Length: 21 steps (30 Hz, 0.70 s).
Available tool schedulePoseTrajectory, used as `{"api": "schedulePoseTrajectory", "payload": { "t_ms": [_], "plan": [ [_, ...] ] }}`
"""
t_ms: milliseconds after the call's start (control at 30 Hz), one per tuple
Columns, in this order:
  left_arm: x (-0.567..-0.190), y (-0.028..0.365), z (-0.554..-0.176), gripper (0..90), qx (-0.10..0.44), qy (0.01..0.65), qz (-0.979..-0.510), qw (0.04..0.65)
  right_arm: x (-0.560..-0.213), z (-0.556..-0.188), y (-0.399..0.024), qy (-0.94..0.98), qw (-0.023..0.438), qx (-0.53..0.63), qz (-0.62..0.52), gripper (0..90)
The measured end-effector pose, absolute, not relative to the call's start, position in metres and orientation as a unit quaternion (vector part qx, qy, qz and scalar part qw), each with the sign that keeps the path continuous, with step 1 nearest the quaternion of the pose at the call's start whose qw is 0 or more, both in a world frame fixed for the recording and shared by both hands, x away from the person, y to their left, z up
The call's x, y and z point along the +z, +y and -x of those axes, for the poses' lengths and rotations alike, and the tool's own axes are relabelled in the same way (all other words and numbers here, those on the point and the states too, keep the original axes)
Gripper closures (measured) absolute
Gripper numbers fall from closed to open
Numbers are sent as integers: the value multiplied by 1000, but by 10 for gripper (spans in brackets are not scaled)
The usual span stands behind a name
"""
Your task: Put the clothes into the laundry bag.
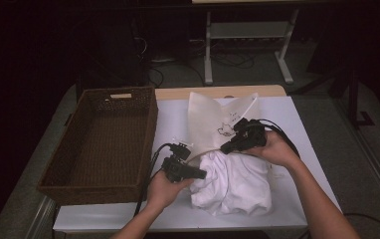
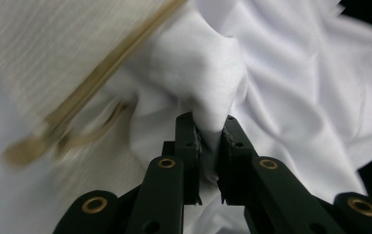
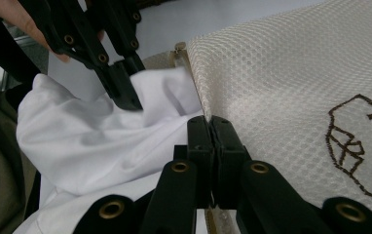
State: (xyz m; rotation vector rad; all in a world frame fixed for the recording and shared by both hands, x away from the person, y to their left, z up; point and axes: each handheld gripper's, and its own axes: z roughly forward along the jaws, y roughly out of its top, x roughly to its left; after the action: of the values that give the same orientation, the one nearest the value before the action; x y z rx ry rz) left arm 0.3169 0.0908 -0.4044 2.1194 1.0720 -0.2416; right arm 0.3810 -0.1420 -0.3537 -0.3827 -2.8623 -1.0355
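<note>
Seen from the high view: a crumpled white garment (image 1: 235,184) on the white-covered table (image 1: 173,119), just right of the wicker basket (image 1: 103,144) and touching the near end of a cream mesh bag (image 1: 218,119) that stretches away from it toward the far edge. At the garment's left edge, the left tool (image 1: 203,174), held low in a hand; at the garment's far edge, the right tool (image 1: 225,148), coming in over the bag's mouth. Probably a stuffing job: bag mouth held up by one side, cloth fed in by the other. In the left gripper view: left tool (image 2: 209,129) nearly shut, pads pinching a raised fold of the white garment (image 2: 281,78), with the bag's zip edge (image 2: 101,78) blurred just beyond the garment to the left — a pinch on a ridge, likely for steering the bulk toward that opening. In the right gripper view: right tool (image 3: 209,124) clamped fully together on the rim of the mesh bag (image 3: 281,78), right where the garment (image 3: 91,141) meets it; a brown stitched drawing (image 3: 354,131) further along the mesh, away from the garment. Beyond the garment, the left tool (image 3: 125,100) biting into the cloth. Grip at the rim apparently for keeping the mouth lifted and taut.
</note>
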Motion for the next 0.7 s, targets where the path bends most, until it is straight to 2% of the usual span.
{"api": "schedulePoseTrajectory", "payload": {
  "t_ms": [200,267,400,500,700],
  "plan": [
    [-402,70,-329,818,-86,422,-812,393,-353,-376,-133,-936,39,-334,109,877],
    [-405,69,-336,818,-74,435,-804,399,-350,-375,-133,-935,37,-336,106,877],
    [-409,74,-338,799,-82,447,-793,405,-351,-374,-138,-934,35,-335,116,877],
    [-403,78,-333,745,-84,436,-804,395,-356,-376,-143,-933,39,-335,124,876],
    [-384,99,-321,578,-80,434,-812,382,-360,-377,-143,-933,38,-335,127,875]
  ]
}}
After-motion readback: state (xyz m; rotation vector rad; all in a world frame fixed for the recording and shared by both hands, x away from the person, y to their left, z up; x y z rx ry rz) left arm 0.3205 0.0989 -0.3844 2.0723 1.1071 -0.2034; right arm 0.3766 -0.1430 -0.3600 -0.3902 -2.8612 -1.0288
